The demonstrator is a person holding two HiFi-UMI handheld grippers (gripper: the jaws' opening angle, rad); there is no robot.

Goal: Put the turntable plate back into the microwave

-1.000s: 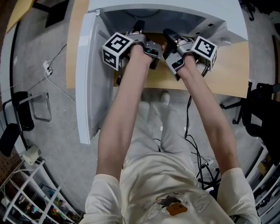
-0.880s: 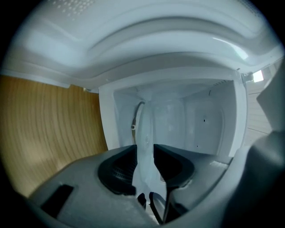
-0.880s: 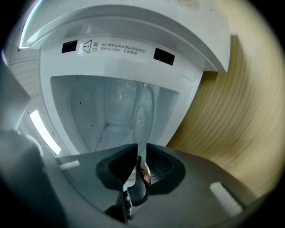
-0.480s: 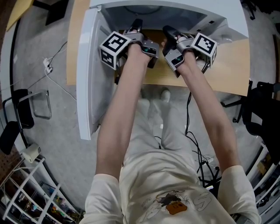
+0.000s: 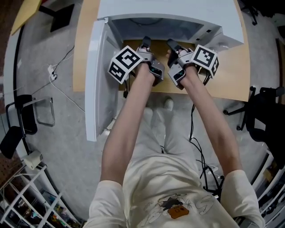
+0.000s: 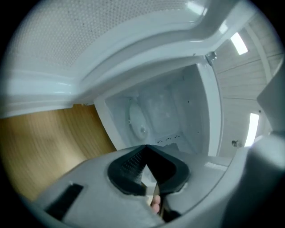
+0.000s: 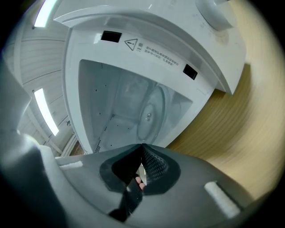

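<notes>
Both claws sit just outside the mouth of the open microwave (image 5: 169, 10), and neither carries anything. The left claw (image 6: 144, 148) has its jaws pressed together on nothing, and so does the right claw (image 7: 142, 146). The turntable plate (image 7: 149, 113) lies straight ahead of both tips, on the floor of the cavity and well apart from the jaws. I see nothing else inside. I judge the placing itself done, so the step in hand is backing out. Whether the plate sits true on its hub I cannot tell from here. The next move, as I read it, is to draw both claws straight back over the wooden table (image 5: 227, 71). The door (image 5: 95, 89) stands swung wide just left of the left claw, should it need shutting.
</notes>
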